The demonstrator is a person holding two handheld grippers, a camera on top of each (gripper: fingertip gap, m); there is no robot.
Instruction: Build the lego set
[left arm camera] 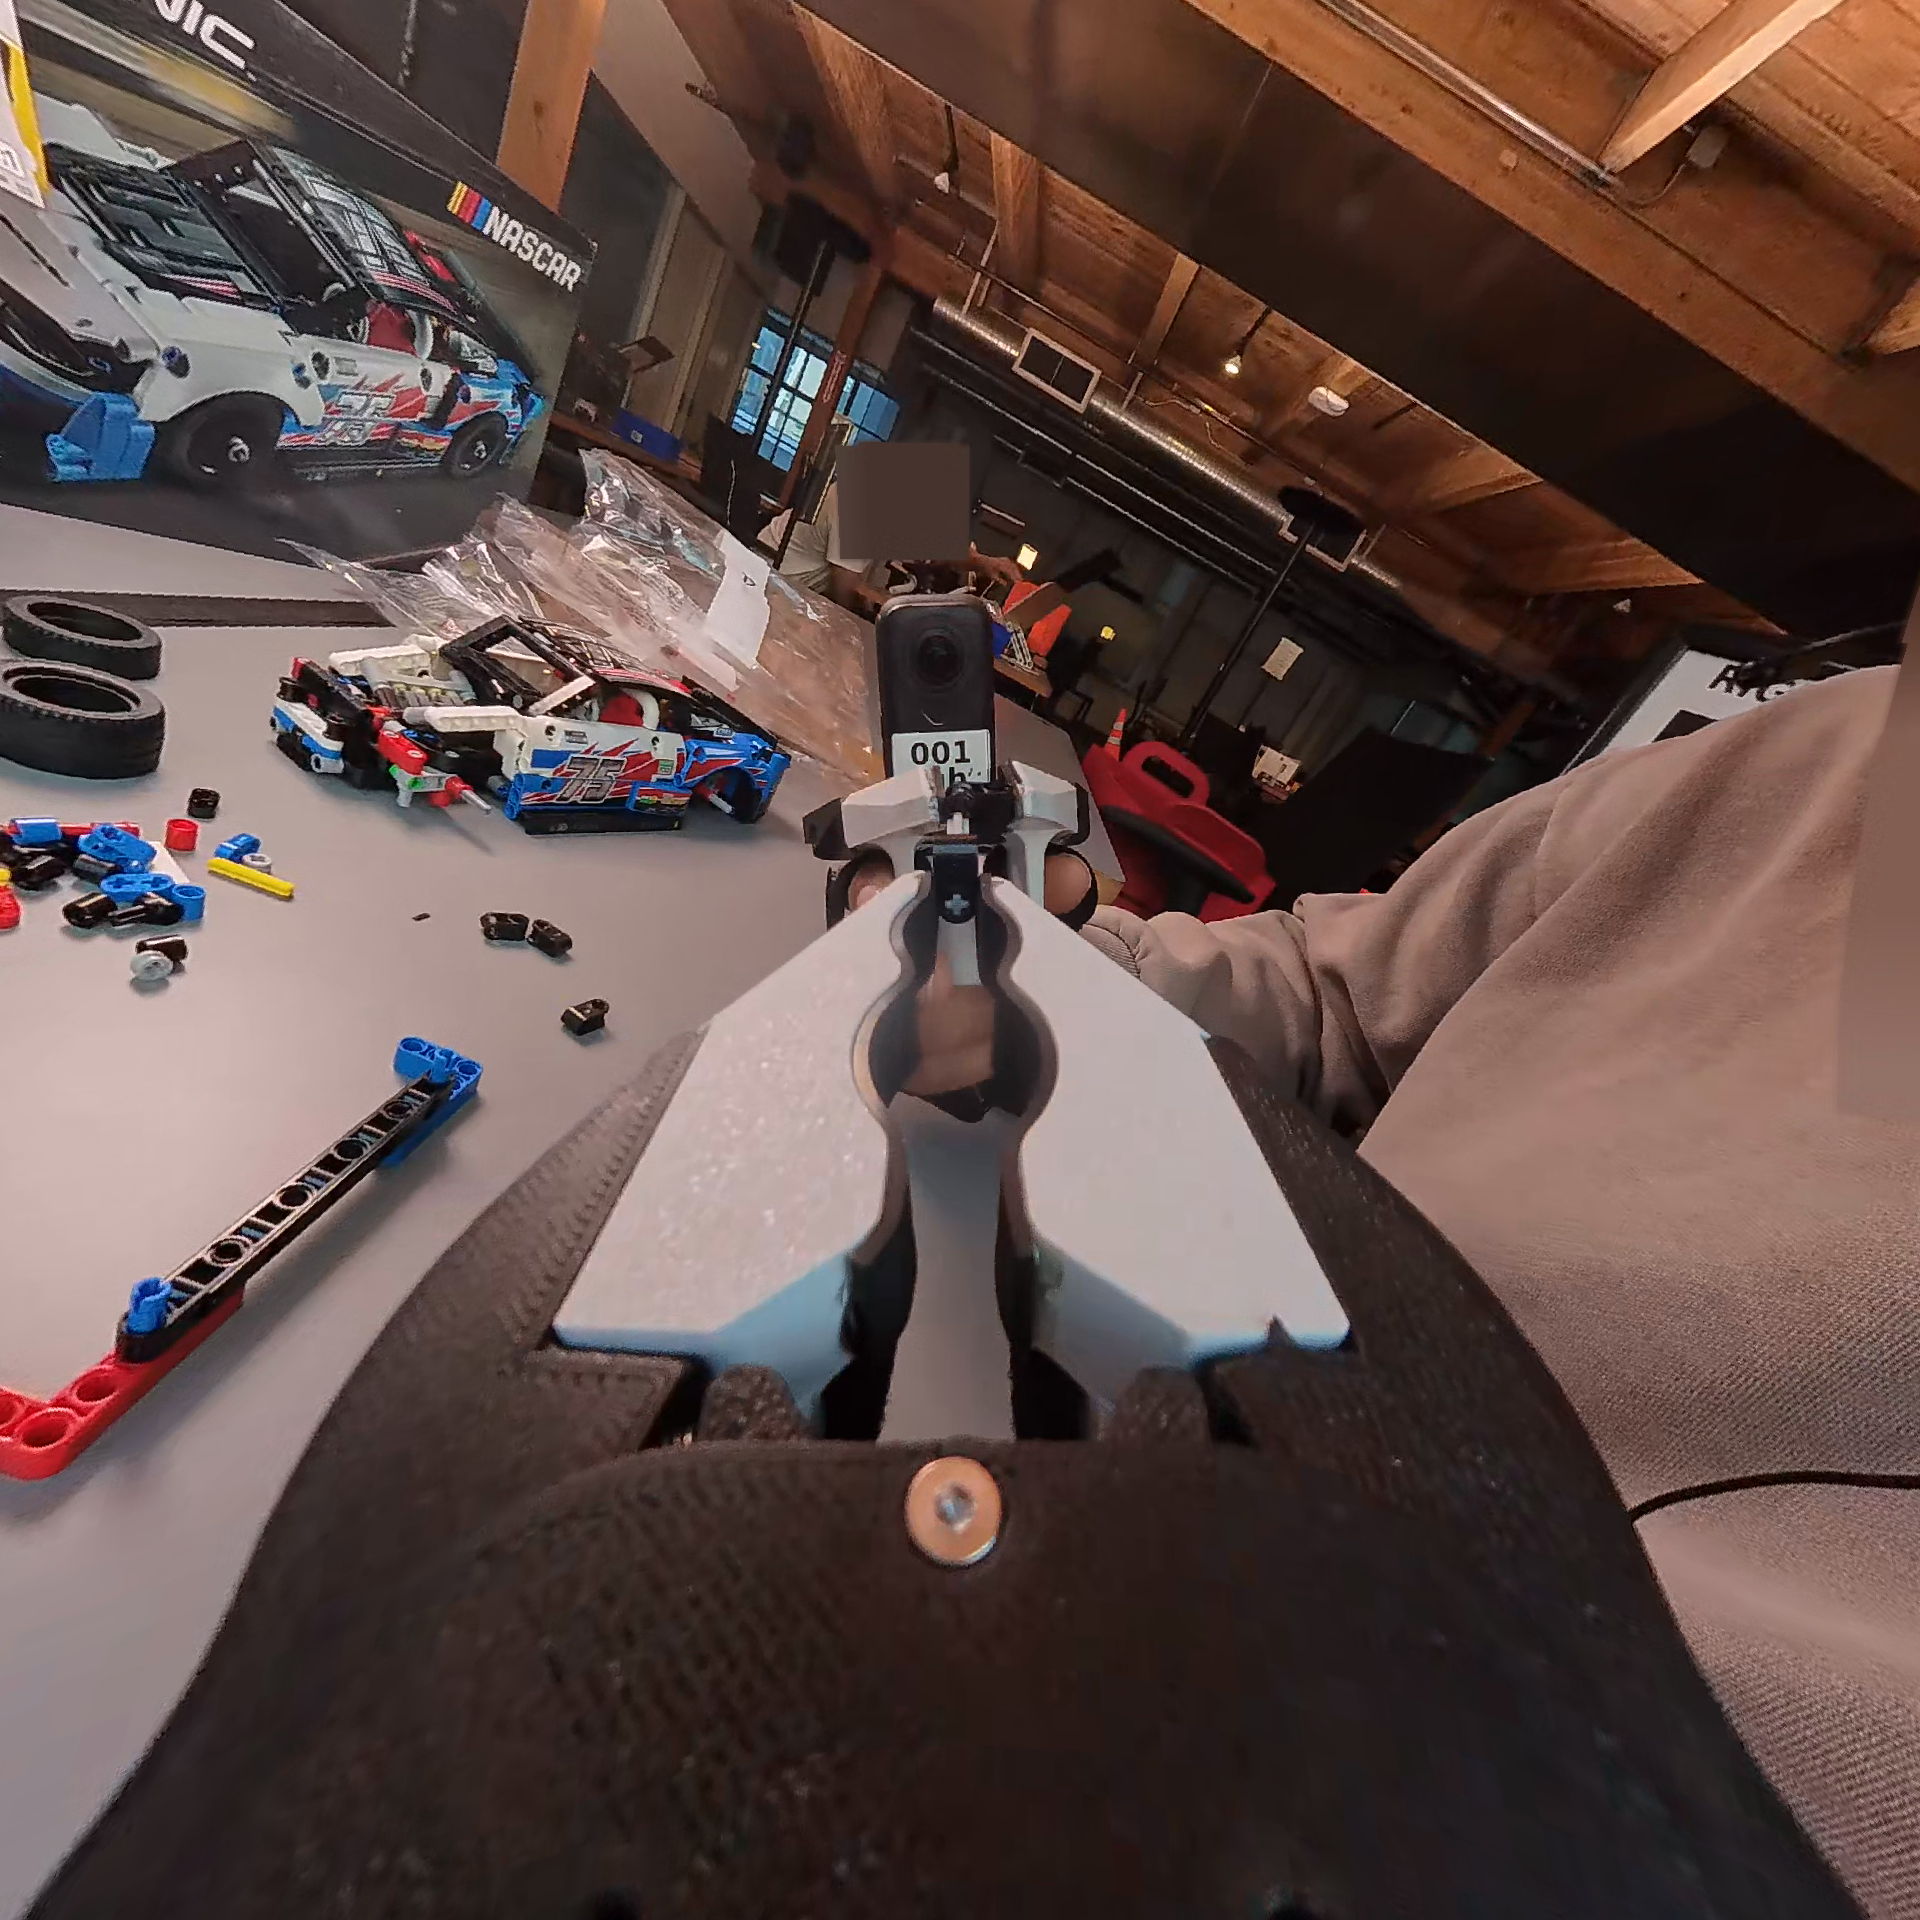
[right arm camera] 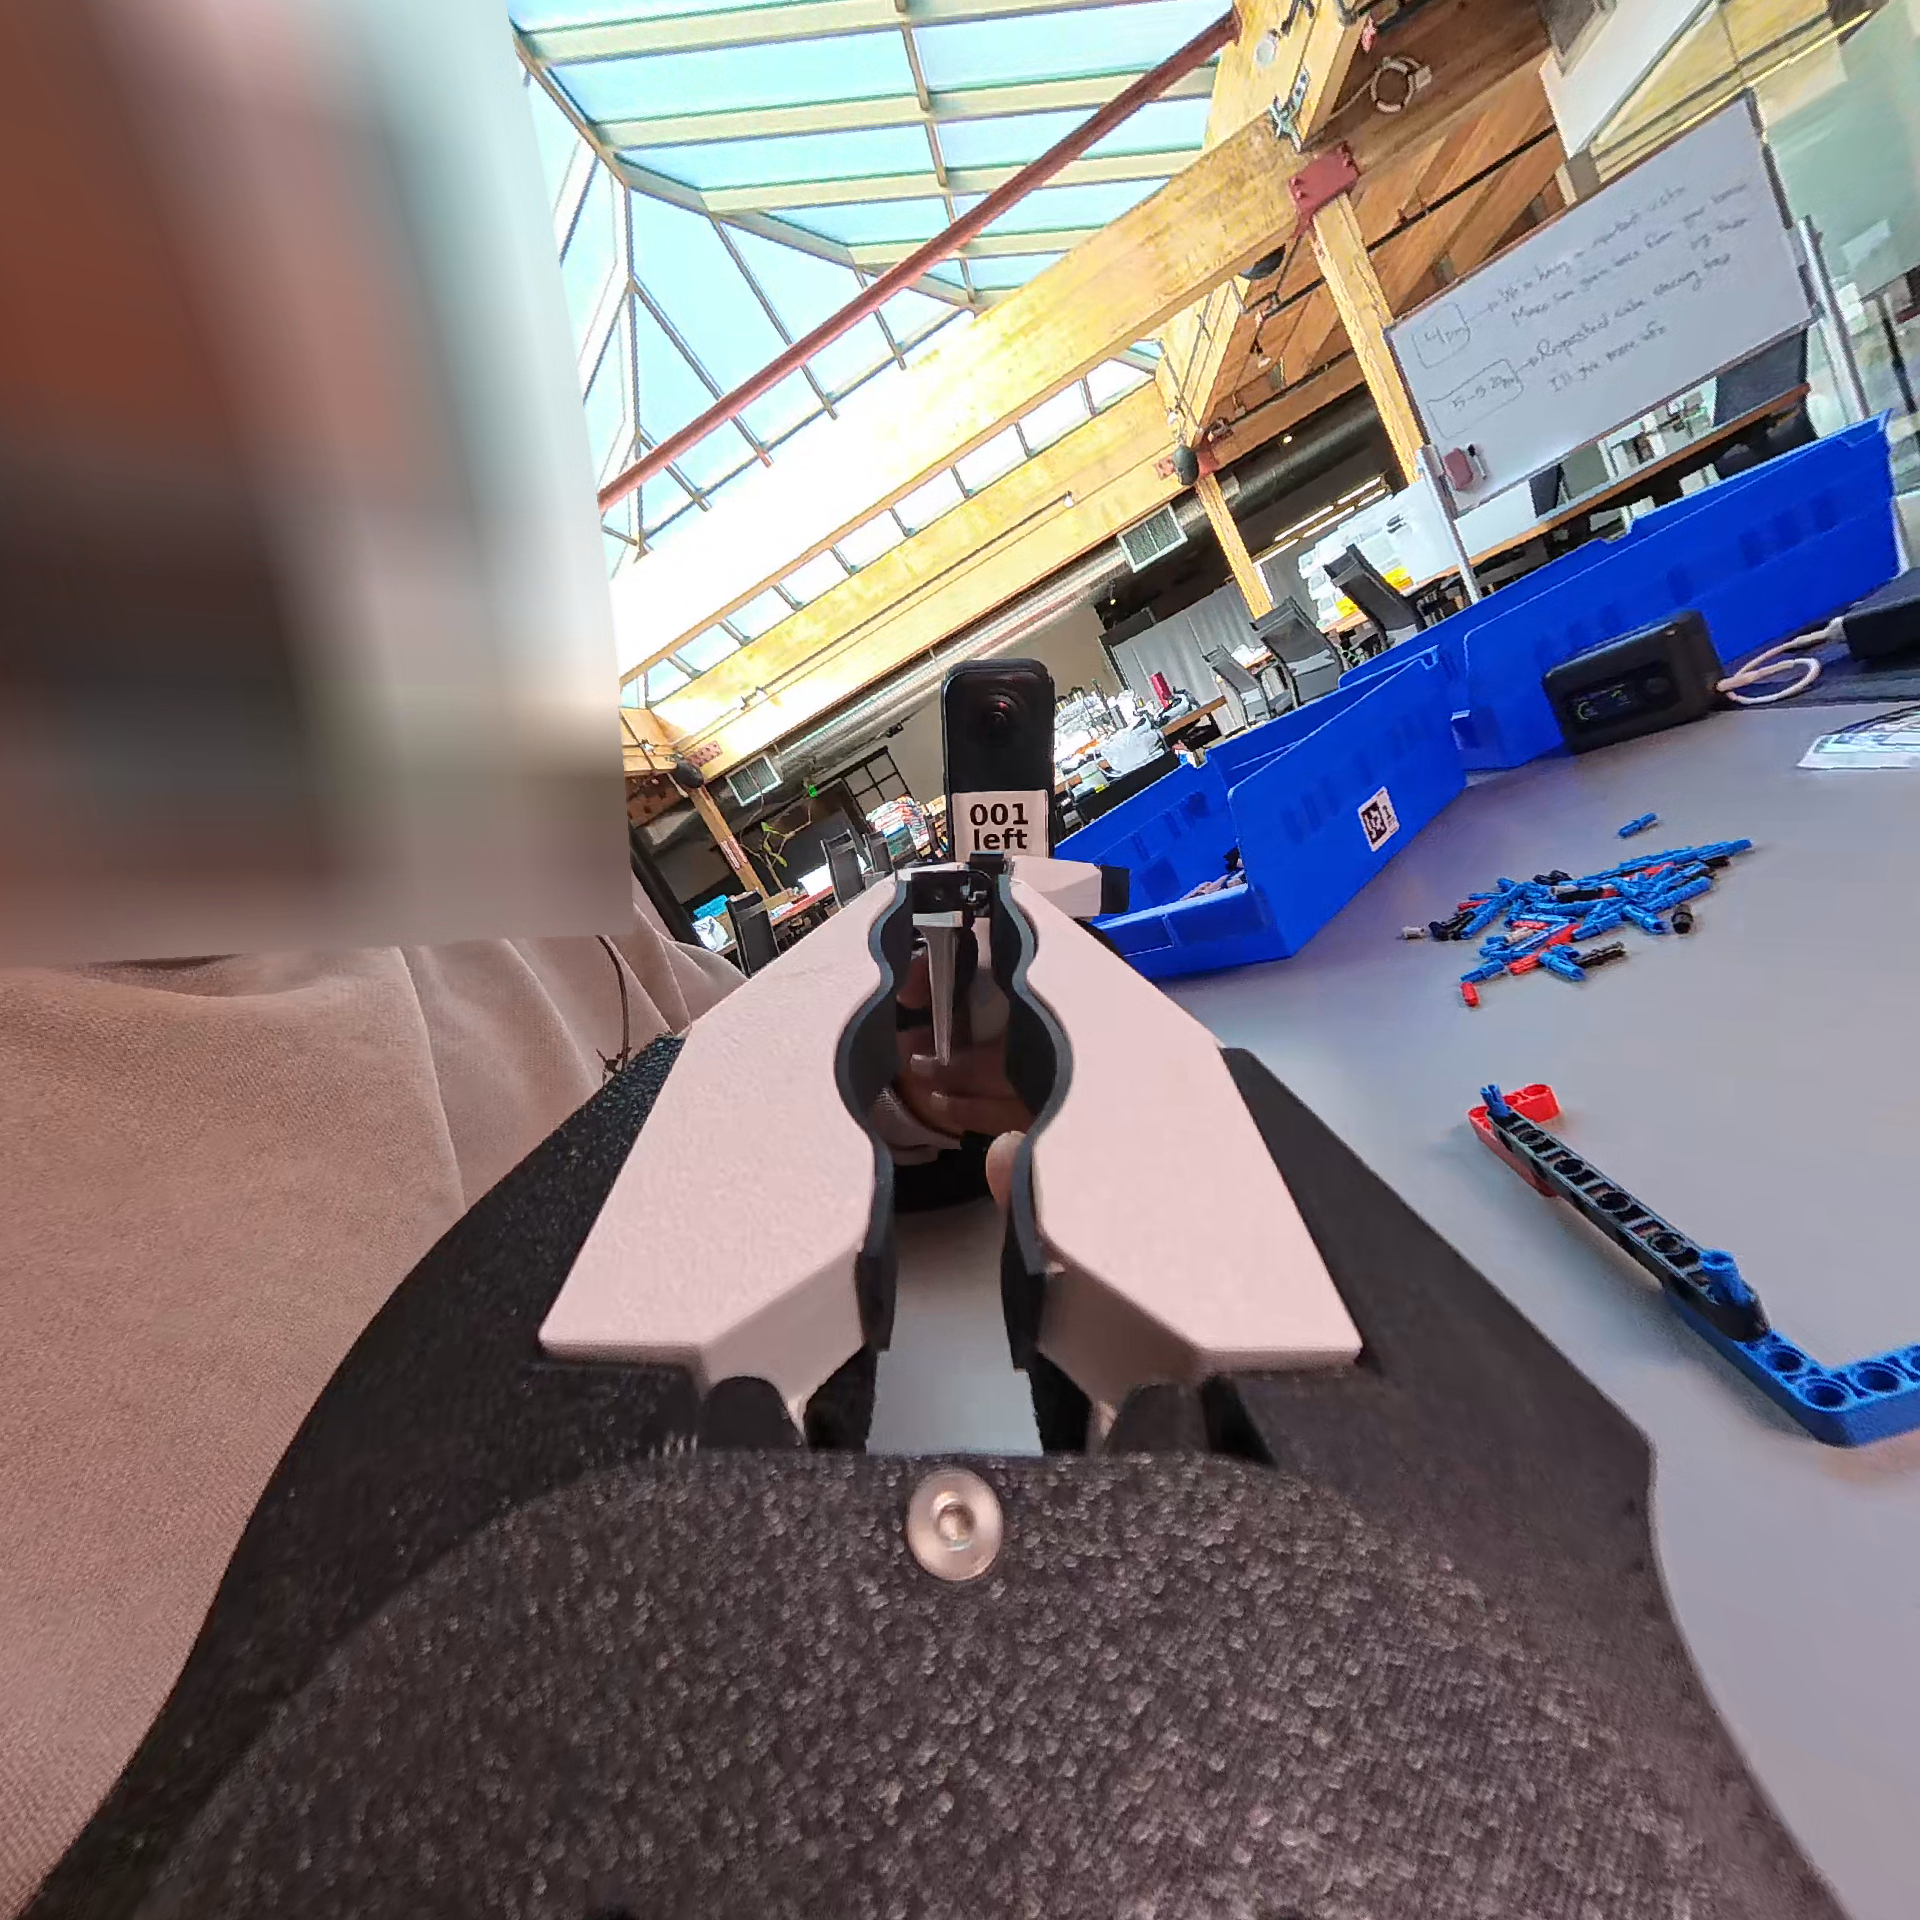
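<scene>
Grey tabletop point(left arm camera: 312, 1039) is stretching under both tools, with a timber-roofed workshop behind. The left gripper point(left arm camera: 953, 896) and the right gripper point(right arm camera: 951, 885) are pointing straight at each other, tip to tip, above the surface. The left one's fingers are standing narrow and seem to be pinching a small black plastic connector with a cross-shaped hole point(left arm camera: 954, 908), directly ahead of it. The right one's fingers are also sitting close together, though whether they are gripping anything I cannot tell. A long black holed beam with red and blue angled ends point(left arm camera: 301, 1205) is lying flat to the left gripper's left, its long axis roughly parallel to the grippers' shared line, so neither looks clearly nearer.
</scene>
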